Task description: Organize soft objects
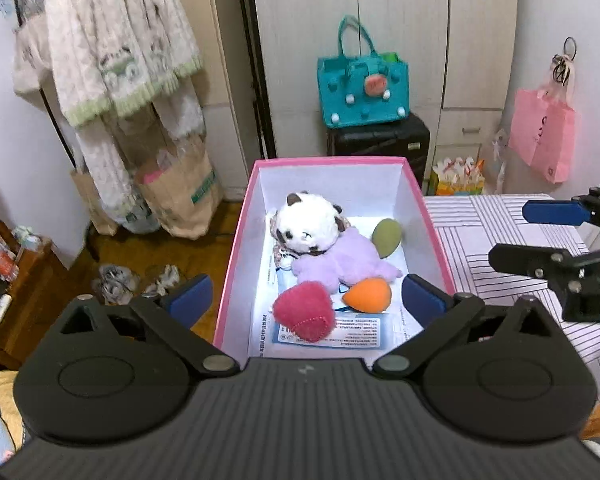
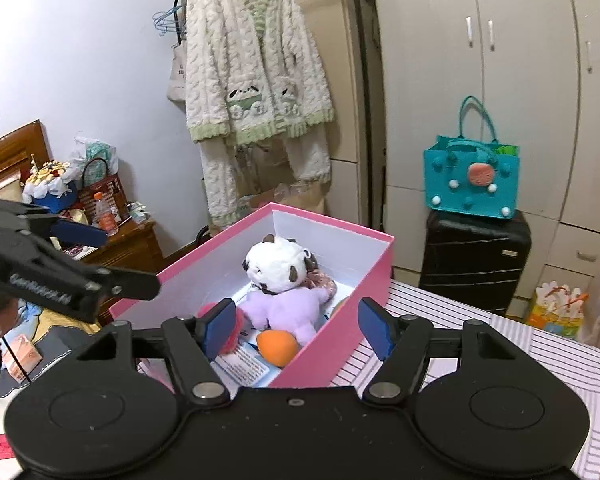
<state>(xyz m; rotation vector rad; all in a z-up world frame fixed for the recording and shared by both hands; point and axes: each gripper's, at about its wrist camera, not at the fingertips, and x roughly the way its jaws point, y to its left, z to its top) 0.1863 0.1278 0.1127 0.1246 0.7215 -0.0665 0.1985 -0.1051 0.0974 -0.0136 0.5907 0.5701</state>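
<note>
A pink box [image 1: 236, 248] with white inside walls stands at the edge of a striped tablecloth [image 1: 484, 220]. Inside lie a white plush with brown ears [image 1: 306, 226], a purple plush [image 1: 346, 262], a green egg-shaped sponge [image 1: 386, 236], an orange one [image 1: 367, 295] and a red strawberry plush [image 1: 305, 316]. My left gripper [image 1: 308, 298] hovers above the box's near end, open wide and empty. To the right over the cloth, my right gripper [image 1: 512, 236] is open. In the right wrist view the right gripper [image 2: 298, 330] is open and empty above the box [image 2: 332, 344], with the left gripper [image 2: 116, 256] at the left.
A teal felt bag [image 1: 362, 88] sits on a black suitcase [image 1: 380, 140] before the wardrobe. A fluffy cardigan [image 2: 256, 80] hangs on a rack at the left, paper bags [image 1: 180, 196] below it. A pink bag [image 1: 542, 136] hangs at the right. A cluttered bedside table [image 2: 120, 240] stands left.
</note>
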